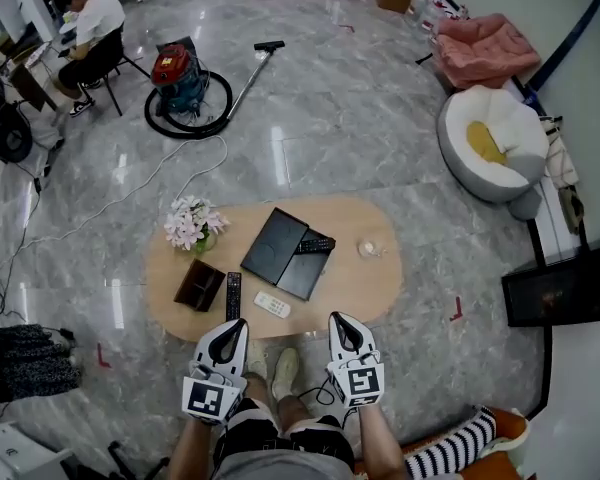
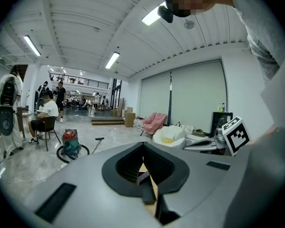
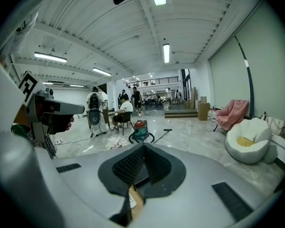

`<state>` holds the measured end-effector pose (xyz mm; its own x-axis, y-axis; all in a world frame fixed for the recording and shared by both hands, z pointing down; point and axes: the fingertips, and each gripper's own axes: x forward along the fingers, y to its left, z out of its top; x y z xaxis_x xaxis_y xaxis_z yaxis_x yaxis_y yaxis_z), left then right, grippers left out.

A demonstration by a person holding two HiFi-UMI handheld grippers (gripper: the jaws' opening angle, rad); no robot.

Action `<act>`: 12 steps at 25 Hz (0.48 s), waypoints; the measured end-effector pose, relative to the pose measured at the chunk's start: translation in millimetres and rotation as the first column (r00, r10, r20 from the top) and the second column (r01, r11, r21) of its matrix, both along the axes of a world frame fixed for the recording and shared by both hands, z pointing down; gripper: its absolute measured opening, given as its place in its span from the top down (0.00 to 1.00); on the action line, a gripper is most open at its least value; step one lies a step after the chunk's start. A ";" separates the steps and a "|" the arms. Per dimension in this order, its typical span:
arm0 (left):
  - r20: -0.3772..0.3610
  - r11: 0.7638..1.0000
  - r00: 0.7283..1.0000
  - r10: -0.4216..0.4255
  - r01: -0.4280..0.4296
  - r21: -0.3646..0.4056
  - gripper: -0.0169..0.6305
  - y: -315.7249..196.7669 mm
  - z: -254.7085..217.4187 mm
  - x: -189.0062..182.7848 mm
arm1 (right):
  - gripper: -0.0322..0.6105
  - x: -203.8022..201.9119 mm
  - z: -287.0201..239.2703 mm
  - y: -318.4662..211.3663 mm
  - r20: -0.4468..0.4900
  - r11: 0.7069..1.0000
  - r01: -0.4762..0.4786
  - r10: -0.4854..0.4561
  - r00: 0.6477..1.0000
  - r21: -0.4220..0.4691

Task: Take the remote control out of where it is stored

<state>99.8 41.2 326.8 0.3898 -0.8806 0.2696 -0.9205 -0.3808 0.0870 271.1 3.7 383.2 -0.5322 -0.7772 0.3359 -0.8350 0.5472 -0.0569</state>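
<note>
On the oval wooden table (image 1: 380, 288) lies a flat black box (image 1: 274, 248) with a black remote (image 1: 316, 245) resting across it. A second black remote (image 1: 233, 295) and a small white remote (image 1: 272, 305) lie near the front edge, beside a dark brown holder (image 1: 200, 285). My left gripper (image 1: 239, 325) hangs shut and empty just in front of the table edge, close to the second black remote. My right gripper (image 1: 337, 318) is also shut and empty, level with it and further right. In the left gripper view the pads of the left gripper (image 2: 143, 145) meet, and wood shows below them.
A vase of pale flowers (image 1: 192, 223) stands at the table's left end and a small glass dish (image 1: 370, 249) at its right. Beyond are a red vacuum cleaner (image 1: 177, 80) with hose, a white beanbag (image 1: 492, 140), and a seated person (image 1: 90, 30). A black cabinet (image 1: 560, 288) stands on the right.
</note>
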 end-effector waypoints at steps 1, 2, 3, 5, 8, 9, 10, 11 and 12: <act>0.002 1.000 1.000 -0.003 0.003 -0.011 0.96 -2.0 5.5 -0.8 | 0.94 -0.4 6.4 -4.3 0.000 1.000 0.002 -0.002 1.000 -0.007; 0.001 1.000 1.000 -0.007 0.007 -0.027 0.96 -4.0 11.7 -1.7 | 0.94 -1.0 12.4 -9.2 0.000 1.000 0.003 -0.003 1.000 -0.014; 0.000 0.999 1.000 -0.009 0.009 -0.041 0.96 -6.6 18.0 -2.8 | 0.94 -1.8 18.0 -14.7 -0.002 1.000 0.002 -0.002 1.000 -0.019; -0.007 0.999 1.000 -0.011 0.010 -0.051 0.96 -14.1 28.1 -5.2 | 0.94 -3.7 29.3 -26.8 -0.013 1.000 0.001 -0.002 1.000 -0.025; -0.018 0.998 1.000 -0.018 0.017 -0.057 0.96 -28.0 47.2 -10.9 | 0.94 -5.5 51.1 -45.4 -0.048 1.000 0.005 -0.006 0.999 -0.030; -0.020 0.998 1.000 -0.024 0.022 -0.061 0.96 -33.3 55.1 -13.9 | 0.94 -6.2 59.7 -51.7 -0.056 0.999 0.007 -0.009 0.998 -0.034; -0.021 0.997 0.999 -0.030 0.029 -0.068 0.96 -38.4 63.7 -17.3 | 0.94 -7.2 68.8 -57.7 -0.063 0.999 0.010 -0.012 0.998 -0.040; -0.023 0.996 0.999 -0.037 0.035 -0.076 0.96 -43.1 72.7 -20.6 | 0.94 -8.3 78.3 -63.3 -0.072 0.999 0.013 -0.016 0.997 -0.047; -0.023 0.996 0.999 -0.042 0.040 -0.084 0.96 -47.8 81.8 -23.7 | 0.94 -9.2 87.9 -68.7 -0.086 0.998 0.016 -0.021 0.996 -0.053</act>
